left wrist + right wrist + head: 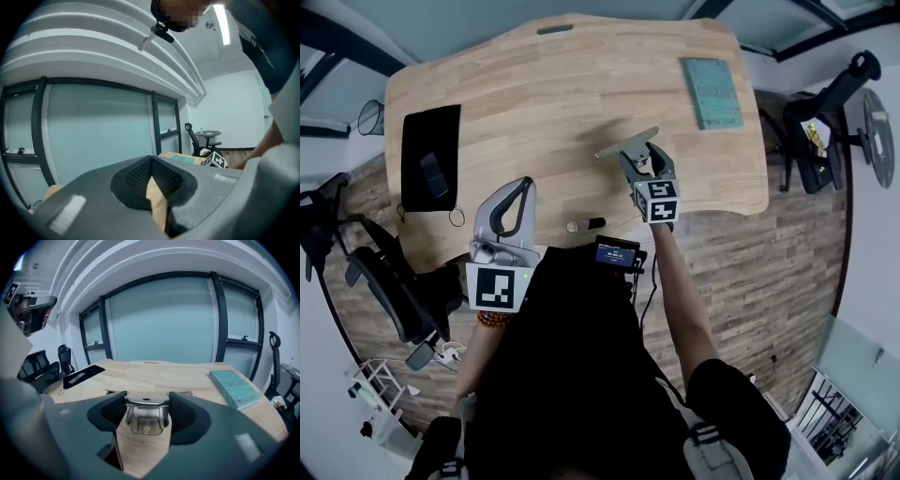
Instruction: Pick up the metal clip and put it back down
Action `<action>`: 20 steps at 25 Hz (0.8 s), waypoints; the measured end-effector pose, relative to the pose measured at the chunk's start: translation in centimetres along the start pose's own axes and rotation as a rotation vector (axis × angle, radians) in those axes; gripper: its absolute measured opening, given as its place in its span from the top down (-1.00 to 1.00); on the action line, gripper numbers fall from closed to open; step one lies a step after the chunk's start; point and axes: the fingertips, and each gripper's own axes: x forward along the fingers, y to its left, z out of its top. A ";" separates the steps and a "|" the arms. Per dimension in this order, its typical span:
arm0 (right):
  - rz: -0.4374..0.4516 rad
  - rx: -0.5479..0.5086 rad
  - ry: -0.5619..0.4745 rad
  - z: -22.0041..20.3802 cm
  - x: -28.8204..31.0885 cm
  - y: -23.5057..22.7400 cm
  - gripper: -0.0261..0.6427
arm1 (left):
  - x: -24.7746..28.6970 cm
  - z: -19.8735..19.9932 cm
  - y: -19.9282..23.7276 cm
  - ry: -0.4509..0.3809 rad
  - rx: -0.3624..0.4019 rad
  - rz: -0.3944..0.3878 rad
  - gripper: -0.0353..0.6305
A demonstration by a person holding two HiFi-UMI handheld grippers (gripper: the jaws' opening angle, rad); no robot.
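Head view: the right gripper [637, 156] is over the table [553, 84], with the clip [617, 145] in its jaws, raised off the wood. The left gripper [523, 187] sits at the near edge.

Left gripper view: the jaws meet at the tips, with nothing between them.

Right gripper view: the pads clamp the clip's two sides, so the jaws stand fairly wide. The clip is above the tabletop.

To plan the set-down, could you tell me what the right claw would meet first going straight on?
Probably the bare tabletop: the right claw, shut on the metal clip, points down at open wood, clear of the teal book.
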 end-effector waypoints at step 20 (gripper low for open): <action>0.020 -0.049 0.154 -6.6 3.5 -0.5 0.01 | 0.5 -0.8 -0.1 0.023 -0.008 0.004 0.89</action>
